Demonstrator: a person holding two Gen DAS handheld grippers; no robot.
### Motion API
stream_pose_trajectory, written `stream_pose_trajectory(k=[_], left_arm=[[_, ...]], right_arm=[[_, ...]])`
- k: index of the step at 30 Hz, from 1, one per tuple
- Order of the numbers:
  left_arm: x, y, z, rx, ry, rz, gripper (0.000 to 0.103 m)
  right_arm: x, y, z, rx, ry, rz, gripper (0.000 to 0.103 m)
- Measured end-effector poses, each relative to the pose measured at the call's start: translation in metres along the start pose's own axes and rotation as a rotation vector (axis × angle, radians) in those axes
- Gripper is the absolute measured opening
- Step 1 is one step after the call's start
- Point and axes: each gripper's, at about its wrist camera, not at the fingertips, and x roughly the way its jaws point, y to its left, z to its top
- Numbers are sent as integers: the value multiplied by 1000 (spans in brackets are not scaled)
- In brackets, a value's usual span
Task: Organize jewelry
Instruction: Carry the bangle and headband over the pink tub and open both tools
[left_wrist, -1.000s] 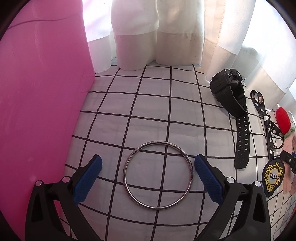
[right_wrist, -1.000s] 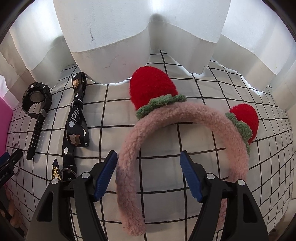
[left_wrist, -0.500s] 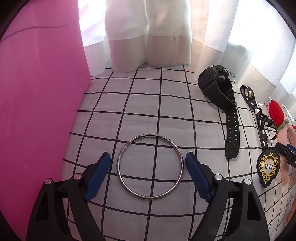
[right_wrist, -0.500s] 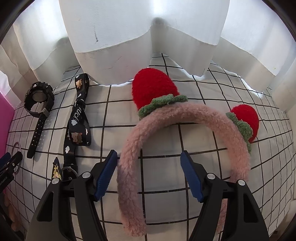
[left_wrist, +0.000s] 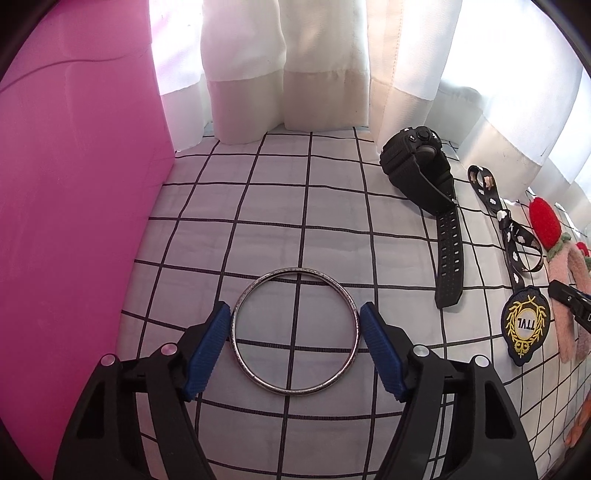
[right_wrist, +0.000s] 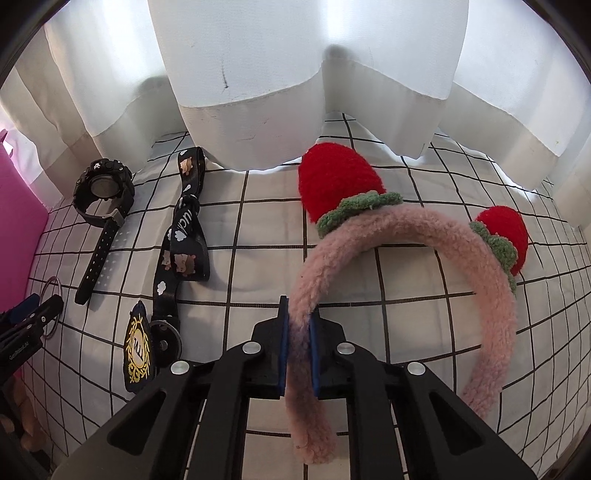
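Observation:
A silver bangle (left_wrist: 291, 392) lies flat on the checked cloth (left_wrist: 295, 206). My left gripper (left_wrist: 295, 317) straddles it, jaws closing, and both blue pads (left_wrist: 207, 347) touch the ring's outer sides. The pink fluffy headband (right_wrist: 424, 229) with two red strawberry ears lies to the right. My right gripper (right_wrist: 298, 321) is shut on the headband's left arm, the plush squeezed thin between the pads. In the right wrist view the bangle (right_wrist: 50, 284) and left gripper (right_wrist: 33, 314) show at the far left edge.
A black watch (left_wrist: 421, 173) and a black lanyard (right_wrist: 184, 236) with an oval badge (left_wrist: 524, 325) lie between bangle and headband. A pink box wall (left_wrist: 74, 221) stands close on the left. White curtains (left_wrist: 288, 66) hang along the back.
The left jaws have narrowed from wide apart until the pads meet the bangle's sides. The right jaws have snapped shut on the headband's left arm.

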Motion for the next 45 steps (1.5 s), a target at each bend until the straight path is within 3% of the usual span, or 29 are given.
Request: stream_pose_trajectory(k=[13,33,45], left_arm=[[-38,-12,-3,6,-34,-28,69],[-100,-18,8,12,-134,-49,70],[-149,-10,23,-8,-227,-39,70]], right_arm=[[-43,-11,-4,-1,-67,32,9],[-104,4,11,-28,-182,95,9],[-151,31,21,-107,-262,156,9]])
